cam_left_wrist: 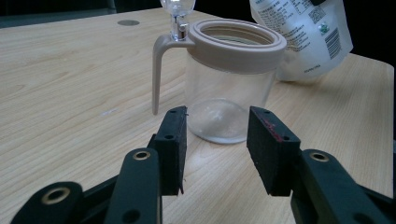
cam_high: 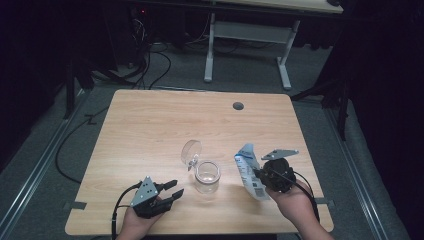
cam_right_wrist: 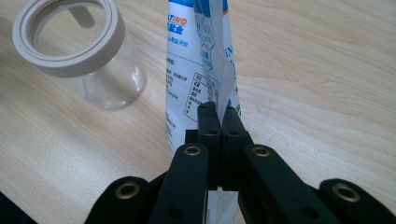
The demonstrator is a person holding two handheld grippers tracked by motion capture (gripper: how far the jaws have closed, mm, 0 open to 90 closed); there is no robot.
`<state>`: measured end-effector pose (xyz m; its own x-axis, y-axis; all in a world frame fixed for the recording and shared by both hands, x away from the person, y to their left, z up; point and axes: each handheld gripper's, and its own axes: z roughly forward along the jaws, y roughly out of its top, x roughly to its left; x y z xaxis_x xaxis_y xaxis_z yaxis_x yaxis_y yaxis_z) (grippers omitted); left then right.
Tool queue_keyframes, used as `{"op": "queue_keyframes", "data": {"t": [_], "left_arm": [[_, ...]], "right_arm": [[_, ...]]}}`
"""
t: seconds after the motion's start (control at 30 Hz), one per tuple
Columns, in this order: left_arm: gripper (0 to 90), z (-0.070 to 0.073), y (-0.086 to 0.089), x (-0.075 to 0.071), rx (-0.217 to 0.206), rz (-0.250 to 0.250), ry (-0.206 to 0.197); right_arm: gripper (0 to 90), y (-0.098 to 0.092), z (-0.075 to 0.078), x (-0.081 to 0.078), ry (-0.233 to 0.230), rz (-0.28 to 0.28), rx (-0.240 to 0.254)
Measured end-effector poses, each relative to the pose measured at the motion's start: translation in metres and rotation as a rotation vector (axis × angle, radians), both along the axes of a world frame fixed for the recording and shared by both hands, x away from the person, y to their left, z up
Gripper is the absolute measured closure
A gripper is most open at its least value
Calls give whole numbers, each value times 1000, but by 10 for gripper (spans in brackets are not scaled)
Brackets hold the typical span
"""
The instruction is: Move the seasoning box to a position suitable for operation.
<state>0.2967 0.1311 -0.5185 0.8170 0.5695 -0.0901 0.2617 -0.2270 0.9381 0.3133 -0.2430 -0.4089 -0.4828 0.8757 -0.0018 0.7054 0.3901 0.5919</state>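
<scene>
The right gripper (cam_high: 258,174) pinches a white and blue bag (cam_high: 249,170) tight between its closed jaws and holds it up, just to the right of a clear glass jar (cam_high: 207,176). The jar stands near the middle of the wooden table (cam_high: 150,130), on the near side. Its tan ring is open at the top, and its round lid (cam_high: 191,151) is flipped up on the far left side. The left gripper (cam_high: 174,189) waits to the left of the jar with its jaws apart and nothing between them.

I think the step now is getting the bag over the jar to pour. Next, the bag needs to tip so its open end is above the ring, and the left gripper could hold the jar steady.

The room is dark. Another table (cam_high: 280,5) and some cables (cam_high: 150,65) are far back on the grey floor.
</scene>
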Motion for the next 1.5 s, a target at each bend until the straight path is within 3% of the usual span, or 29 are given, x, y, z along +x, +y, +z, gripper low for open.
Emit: {"op": "queue_keyframes", "data": {"t": [0.17, 0.4, 0.7, 1.13, 1.5], "left_arm": [[577, 0, 1, -1, -7, 2, 5], [572, -1, -1, -2, 0, -5, 2], [571, -1, -9, -6, 52, -11, -32], [543, -2, -18, -13, 65, -45, -45], [539, -4, -20, -14, 68, -62, -39]], "right_arm": [[900, 3, 1, 5, 57, 11, -14], [900, 5, 9, 9, 99, 26, -28], [900, 6, 17, 13, 161, 35, -52], [900, 8, 22, 19, 255, 43, -116], [900, 14, 26, 21, 302, 70, -149]]}}
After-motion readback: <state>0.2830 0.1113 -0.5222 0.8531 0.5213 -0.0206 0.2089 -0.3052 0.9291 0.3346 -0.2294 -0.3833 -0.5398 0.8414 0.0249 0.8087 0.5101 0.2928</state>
